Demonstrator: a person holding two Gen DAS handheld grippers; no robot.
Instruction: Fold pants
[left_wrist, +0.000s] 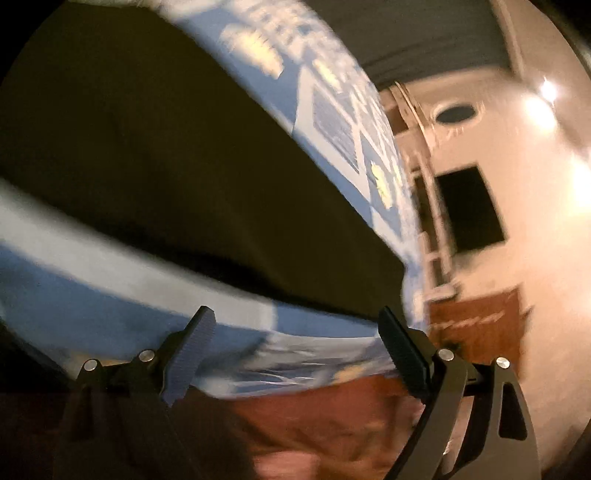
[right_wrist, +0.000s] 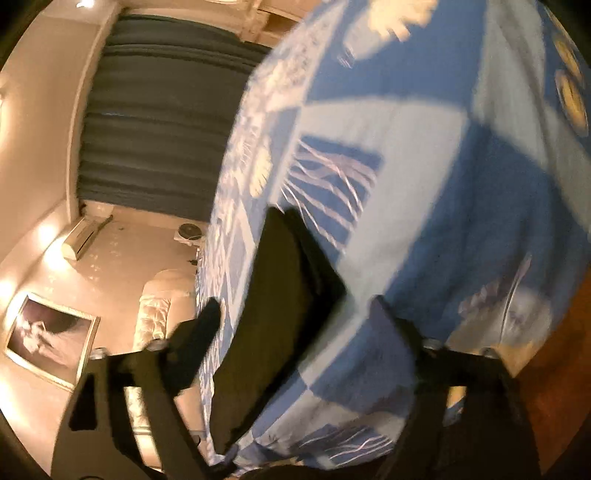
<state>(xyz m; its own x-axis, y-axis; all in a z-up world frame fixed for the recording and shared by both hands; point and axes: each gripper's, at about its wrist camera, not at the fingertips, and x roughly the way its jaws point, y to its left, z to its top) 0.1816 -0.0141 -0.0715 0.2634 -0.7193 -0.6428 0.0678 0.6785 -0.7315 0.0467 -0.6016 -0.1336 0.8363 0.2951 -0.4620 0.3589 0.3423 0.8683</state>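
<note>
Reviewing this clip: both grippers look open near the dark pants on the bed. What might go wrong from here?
1. The pants lie on a loose blue patterned bedspread; the open left gripper could pinch bedspread along with, or instead of, the pants.
2. Both views are motion-blurred, so a fast approach may miss the edge.
3. The right gripper straddles dark cloth near the bed's side; a tug might slide it off.
</note>
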